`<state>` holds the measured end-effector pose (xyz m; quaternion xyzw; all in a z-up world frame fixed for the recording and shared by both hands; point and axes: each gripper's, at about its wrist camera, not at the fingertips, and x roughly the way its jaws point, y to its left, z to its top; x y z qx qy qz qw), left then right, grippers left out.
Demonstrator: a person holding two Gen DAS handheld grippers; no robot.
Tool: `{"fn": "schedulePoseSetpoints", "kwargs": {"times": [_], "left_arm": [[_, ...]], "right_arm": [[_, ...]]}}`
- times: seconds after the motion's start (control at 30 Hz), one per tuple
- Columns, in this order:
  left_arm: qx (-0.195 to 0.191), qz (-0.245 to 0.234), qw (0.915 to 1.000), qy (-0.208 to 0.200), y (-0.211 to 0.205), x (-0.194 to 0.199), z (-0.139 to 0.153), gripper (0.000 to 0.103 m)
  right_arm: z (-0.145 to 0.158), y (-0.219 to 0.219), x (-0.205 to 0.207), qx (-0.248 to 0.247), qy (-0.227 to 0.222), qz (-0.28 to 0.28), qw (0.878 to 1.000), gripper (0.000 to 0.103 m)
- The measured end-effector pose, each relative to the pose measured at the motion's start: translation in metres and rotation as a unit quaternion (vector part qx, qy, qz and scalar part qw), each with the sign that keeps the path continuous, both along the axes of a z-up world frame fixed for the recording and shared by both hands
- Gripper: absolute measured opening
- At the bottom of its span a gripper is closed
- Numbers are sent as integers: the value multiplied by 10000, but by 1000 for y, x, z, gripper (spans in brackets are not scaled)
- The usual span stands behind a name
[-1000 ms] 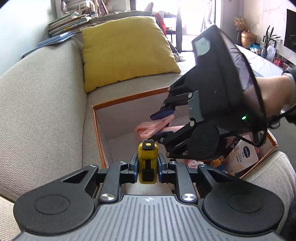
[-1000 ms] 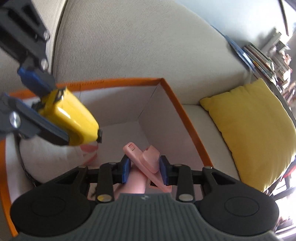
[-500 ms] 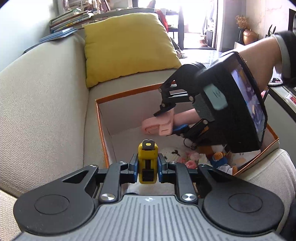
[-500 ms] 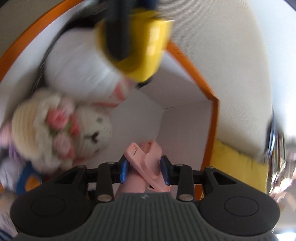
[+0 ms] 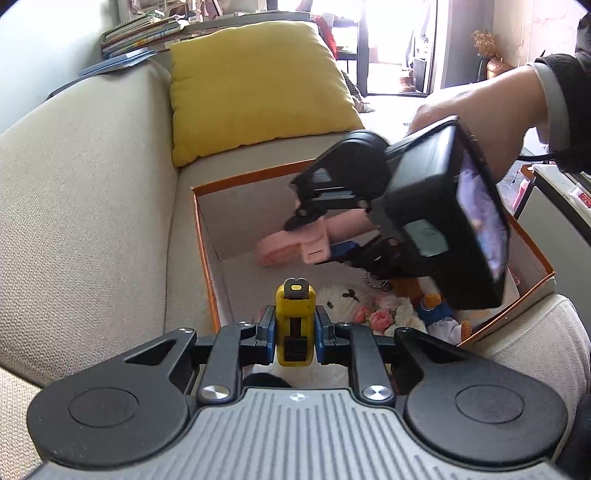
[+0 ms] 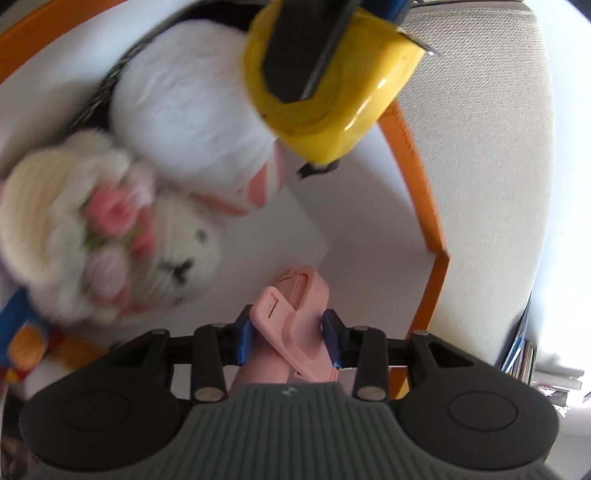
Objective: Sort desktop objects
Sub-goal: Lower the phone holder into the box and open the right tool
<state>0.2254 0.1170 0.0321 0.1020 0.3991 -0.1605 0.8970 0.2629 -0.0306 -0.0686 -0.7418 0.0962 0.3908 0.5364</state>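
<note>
My left gripper is shut on a yellow tape measure and holds it above the near end of an orange-rimmed cardboard box on the sofa. My right gripper is shut on a pink plastic clip and hangs inside the box; it shows in the left wrist view with the clip pointing left. The tape measure also shows in the right wrist view, above the box's corner.
The box holds a white knitted toy with pink flowers, a fluffy white plush and a blue and orange toy. A yellow cushion lies on the beige sofa behind the box. Books are stacked behind the sofa's back.
My right gripper has swung lower into the box with the pink clip, now pointing down at the soft toys. My left gripper has kept its hold and barely moved.
</note>
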Motion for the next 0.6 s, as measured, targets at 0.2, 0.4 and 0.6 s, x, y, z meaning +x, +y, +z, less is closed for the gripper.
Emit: {"fn": "schedulePoseSetpoints", "kwargs": {"times": [0.2, 0.4, 0.6], "left_arm": [[-47, 62, 10000, 6, 6, 1, 1, 22], [-79, 142, 9999, 27, 7, 1, -1, 22], [-34, 151, 9999, -15, 13, -3, 6, 22]], "right_arm": [[-6, 13, 2, 88, -99, 210, 9997, 43], [-18, 15, 1, -163, -162, 163, 9996, 53], [-12, 12, -4, -340, 110, -64, 9993, 52]]}}
